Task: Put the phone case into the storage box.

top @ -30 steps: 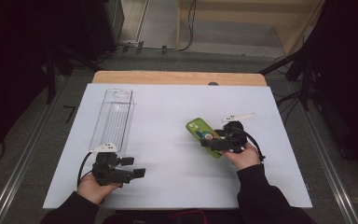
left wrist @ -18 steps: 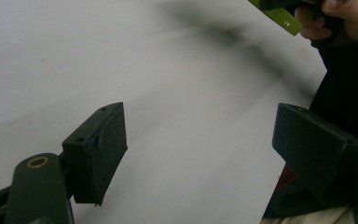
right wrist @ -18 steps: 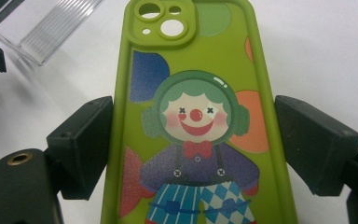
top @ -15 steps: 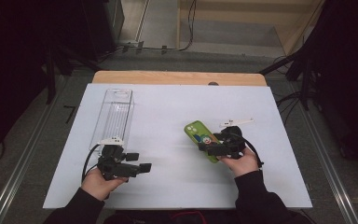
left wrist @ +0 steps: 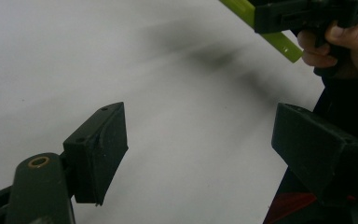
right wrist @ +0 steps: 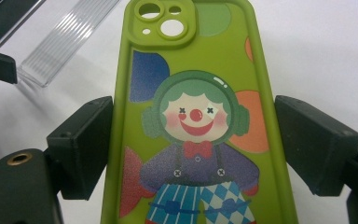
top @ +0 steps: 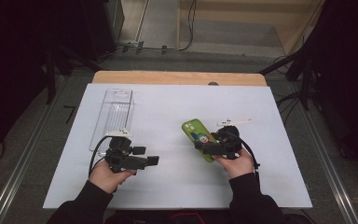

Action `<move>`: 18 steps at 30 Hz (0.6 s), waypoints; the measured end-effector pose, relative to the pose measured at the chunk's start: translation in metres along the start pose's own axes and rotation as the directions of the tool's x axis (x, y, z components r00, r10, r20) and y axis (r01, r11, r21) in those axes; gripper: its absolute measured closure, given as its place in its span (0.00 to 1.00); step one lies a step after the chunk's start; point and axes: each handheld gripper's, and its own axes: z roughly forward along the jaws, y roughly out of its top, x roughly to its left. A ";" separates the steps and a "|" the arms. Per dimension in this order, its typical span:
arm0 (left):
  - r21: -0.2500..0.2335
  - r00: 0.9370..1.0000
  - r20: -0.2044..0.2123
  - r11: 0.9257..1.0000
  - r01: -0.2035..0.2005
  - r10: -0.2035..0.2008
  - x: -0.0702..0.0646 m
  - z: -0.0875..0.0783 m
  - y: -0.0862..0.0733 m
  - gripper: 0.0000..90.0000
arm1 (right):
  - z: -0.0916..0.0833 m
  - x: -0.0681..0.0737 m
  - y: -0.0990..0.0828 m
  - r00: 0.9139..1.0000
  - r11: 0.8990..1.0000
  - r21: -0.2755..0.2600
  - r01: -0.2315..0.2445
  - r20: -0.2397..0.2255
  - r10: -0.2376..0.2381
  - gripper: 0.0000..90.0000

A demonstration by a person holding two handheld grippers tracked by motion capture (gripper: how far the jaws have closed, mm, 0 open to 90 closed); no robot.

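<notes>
White worktop on a wooden table, dark room around. Item: lime-green silicone phone case with clown print, right of centre, between the jaws of the right gripper; jaws straddle it, left touching, right a sliver off, grip judged incomplete. Left gripper: agape, empty, near the front-left edge. Clear ribbed plastic box, left side, empty. Pickup begun; any placing remains.

clear plastic box on white table, far-left | small white part, right
</notes>
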 end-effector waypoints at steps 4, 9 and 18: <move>-0.004 1.000 -0.007 1.000 -0.002 0.002 -0.002 0.001 0.008 0.21 | 0.002 0.003 -0.002 1.000 1.000 -0.001 -0.022 0.010 0.022 0.16; -0.011 1.000 -0.004 1.000 0.000 0.000 -0.003 0.002 0.017 0.21 | 0.005 0.008 -0.004 0.998 0.998 -0.020 -0.052 0.019 0.052 0.16; -0.017 1.000 -0.013 1.000 0.025 -0.025 -0.001 0.008 0.029 0.21 | 0.019 0.018 -0.006 0.995 0.993 -0.052 -0.103 -0.006 0.103 0.16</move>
